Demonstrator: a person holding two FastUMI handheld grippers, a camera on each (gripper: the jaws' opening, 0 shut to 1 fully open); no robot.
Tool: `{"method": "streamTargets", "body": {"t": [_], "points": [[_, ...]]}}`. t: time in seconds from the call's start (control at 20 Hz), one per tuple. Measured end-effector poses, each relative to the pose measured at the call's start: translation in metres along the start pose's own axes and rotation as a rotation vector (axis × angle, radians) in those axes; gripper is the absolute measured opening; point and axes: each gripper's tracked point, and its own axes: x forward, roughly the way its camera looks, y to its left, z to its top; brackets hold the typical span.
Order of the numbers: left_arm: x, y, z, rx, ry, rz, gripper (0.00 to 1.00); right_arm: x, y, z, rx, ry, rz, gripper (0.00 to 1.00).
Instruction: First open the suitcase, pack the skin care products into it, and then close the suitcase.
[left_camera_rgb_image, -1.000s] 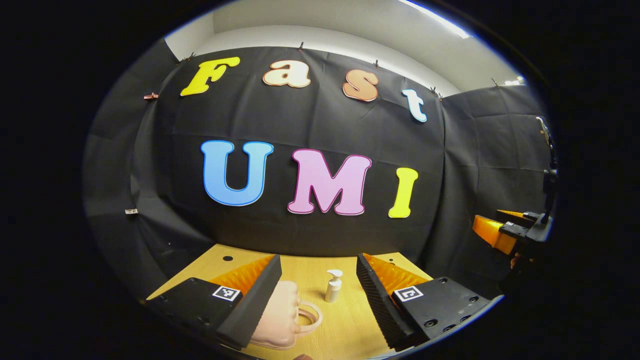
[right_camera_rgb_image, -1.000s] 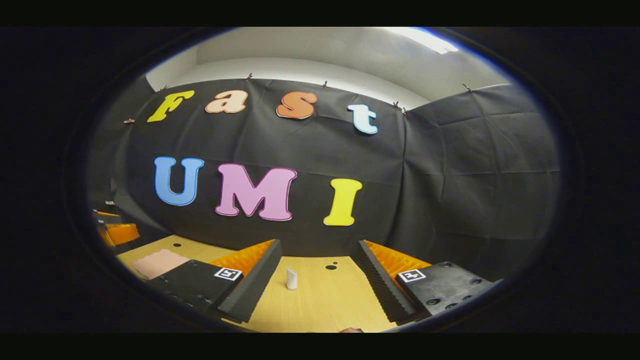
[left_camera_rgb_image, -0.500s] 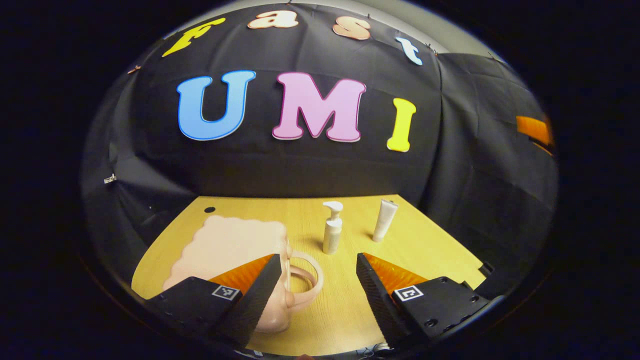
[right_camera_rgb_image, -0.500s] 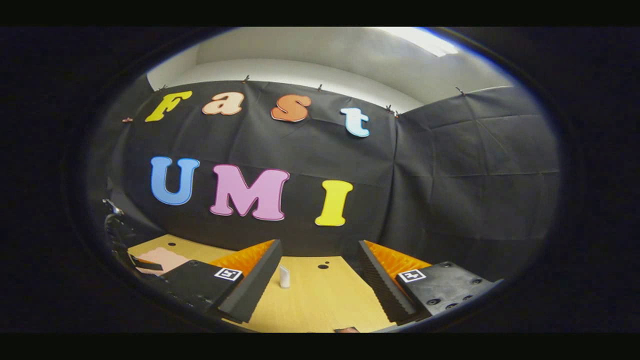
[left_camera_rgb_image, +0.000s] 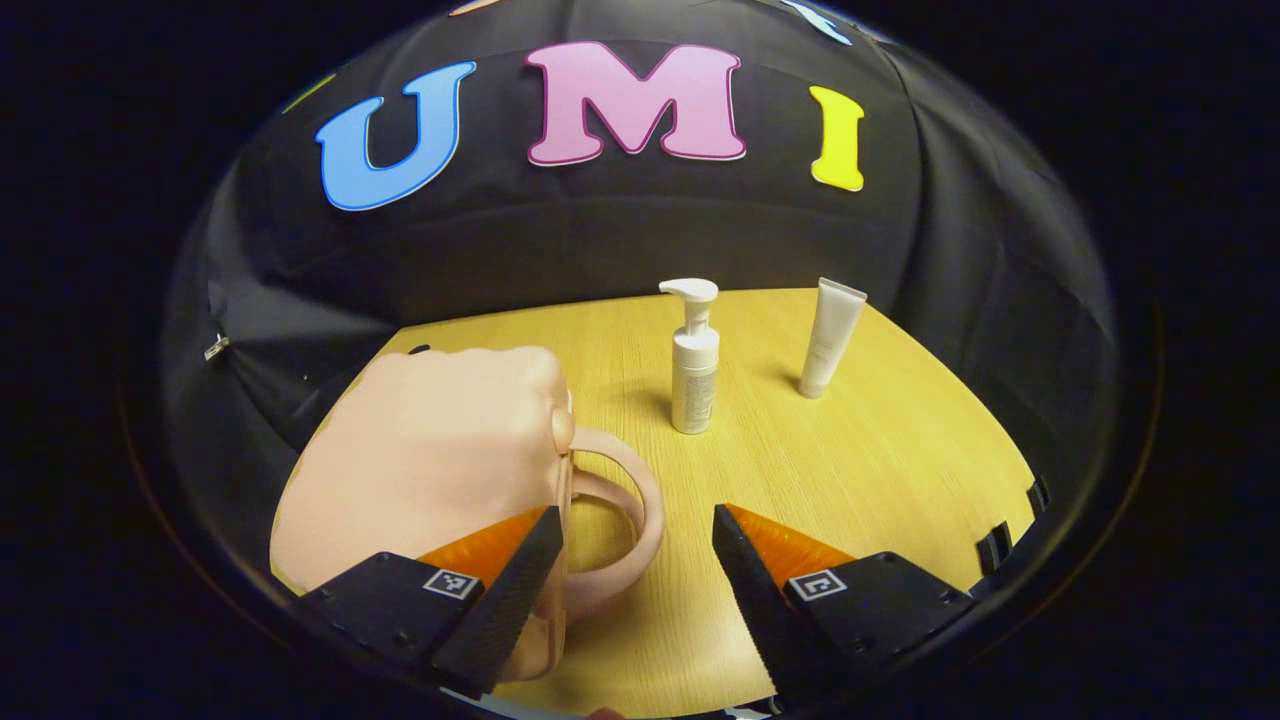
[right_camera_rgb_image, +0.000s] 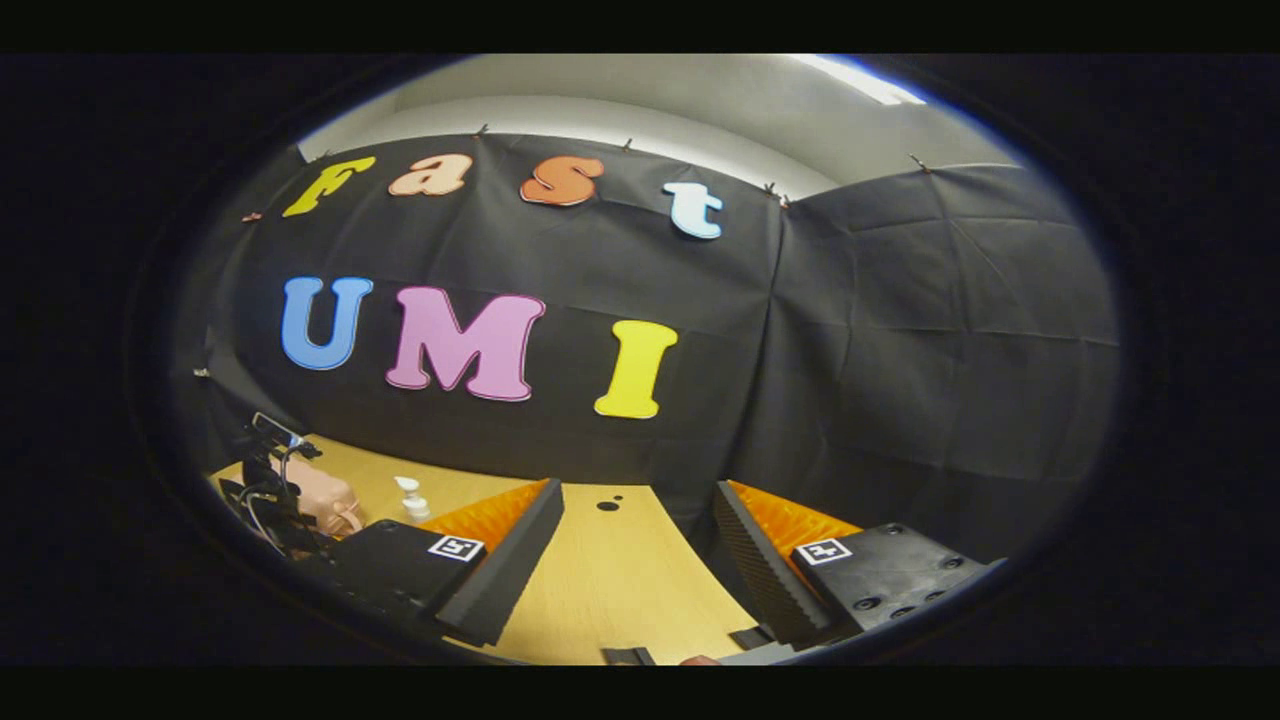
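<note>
Both grippers, left (left_camera_rgb_image: 637, 560) and right (right_camera_rgb_image: 637, 540), wide open, empty; pink suitcase (left_camera_rgb_image: 430, 470) seemingly closed.

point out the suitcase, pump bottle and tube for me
suitcase (left_camera_rgb_image: 430, 450), left gripper view, on its pink lid.
pump bottle (left_camera_rgb_image: 694, 385), left gripper view, on its body.
tube (left_camera_rgb_image: 828, 340), left gripper view, on its mid body.

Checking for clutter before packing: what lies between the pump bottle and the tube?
Nothing: in the left gripper view, bare wooden table separates the pump bottle and the tube.
</note>
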Motion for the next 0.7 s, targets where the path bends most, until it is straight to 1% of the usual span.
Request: {"method": "streamTargets", "body": {"t": [0.1,0.2,0.25,0.3,0.35,0.4,0.45,0.5,0.55,0.6,0.7], "points": [[0.015,-0.004,0.002,0.036,0.021,0.028,0.94,0.014,-0.016,-0.008,0.012,0.003,-0.008,0.97],[0.028,-0.003,-0.003,0.095,0.053,0.076,0.95,0.027,-0.028,-0.024,0.023,0.040,-0.005,0.96],[0.036,-0.003,-0.006,0.117,0.067,0.091,0.98,0.032,-0.035,-0.031,0.020,0.054,-0.014,0.97],[0.046,0.000,-0.012,0.145,0.093,0.111,0.97,0.037,-0.046,-0.034,0.010,0.061,-0.047,0.97],[0.056,0.003,-0.021,0.172,0.124,0.119,0.85,0.040,-0.056,-0.032,0.005,0.056,-0.073,0.97],[0.058,-0.007,-0.032,0.177,0.161,0.092,0.63,0.039,-0.061,-0.026,0.008,0.043,-0.089,0.97],[0.058,-0.007,-0.033,0.192,0.182,0.095,0.40,0.037,-0.063,-0.019,0.009,0.025,-0.103,0.97],[0.057,-0.007,-0.030,0.215,0.173,0.095,0.18,0.035,-0.067,-0.013,-0.002,0.004,-0.122,0.97],[0.055,-0.010,-0.023,0.237,0.157,0.085,0.15,0.032,-0.068,-0.011,-0.016,-0.003,-0.139,0.97],[0.049,-0.013,-0.017,0.256,0.146,0.071,0.14,0.030,-0.067,-0.010,-0.024,-0.004,-0.155,0.96],[0.038,-0.011,-0.010,0.241,0.162,0.032,0.13,0.023,-0.061,-0.008,-0.020,0.007,-0.185,0.97]]}}
